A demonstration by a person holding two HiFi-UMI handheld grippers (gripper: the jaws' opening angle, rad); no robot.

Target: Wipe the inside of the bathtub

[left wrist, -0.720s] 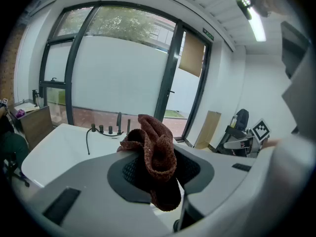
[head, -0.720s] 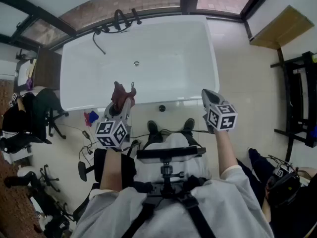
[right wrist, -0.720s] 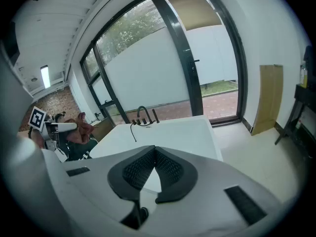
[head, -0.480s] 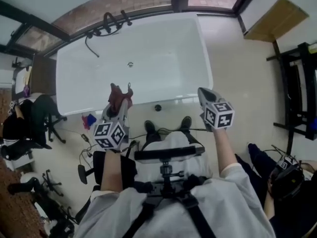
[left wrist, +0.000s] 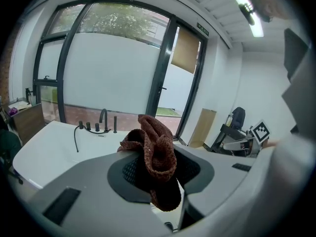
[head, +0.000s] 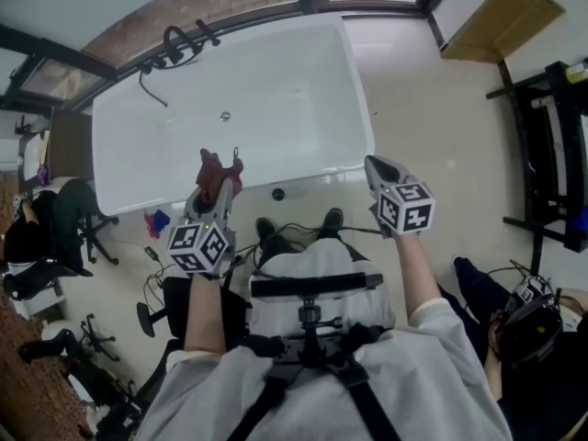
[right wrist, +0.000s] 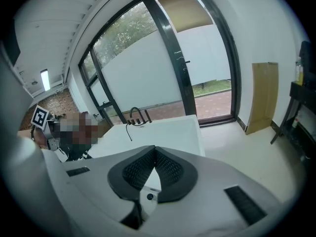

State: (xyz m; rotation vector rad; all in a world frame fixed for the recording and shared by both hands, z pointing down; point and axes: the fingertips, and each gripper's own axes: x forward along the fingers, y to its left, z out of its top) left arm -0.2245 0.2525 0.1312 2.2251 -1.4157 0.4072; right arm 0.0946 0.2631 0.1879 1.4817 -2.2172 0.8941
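**Cloth held at the bathtub's near rim**

The left gripper (head: 220, 189) is clamped on a bunched reddish-brown cloth (left wrist: 155, 154) just above the near rim of the white bathtub (head: 276, 81). The right gripper (right wrist: 154, 157) has its jaws together on nothing. The cloth looks soft, light and floppy, best pinched at its bunched middle. Compared with earlier, the tub sits further left in the head view, and both grippers are unchanged.

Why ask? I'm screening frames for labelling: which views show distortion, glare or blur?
Head view: fisheye bows the bathtub; light even, no blur. Left gripper view: dark round vignette, lamp glares, cloth sharp. Right gripper view: same vignette, bright window, no blur.
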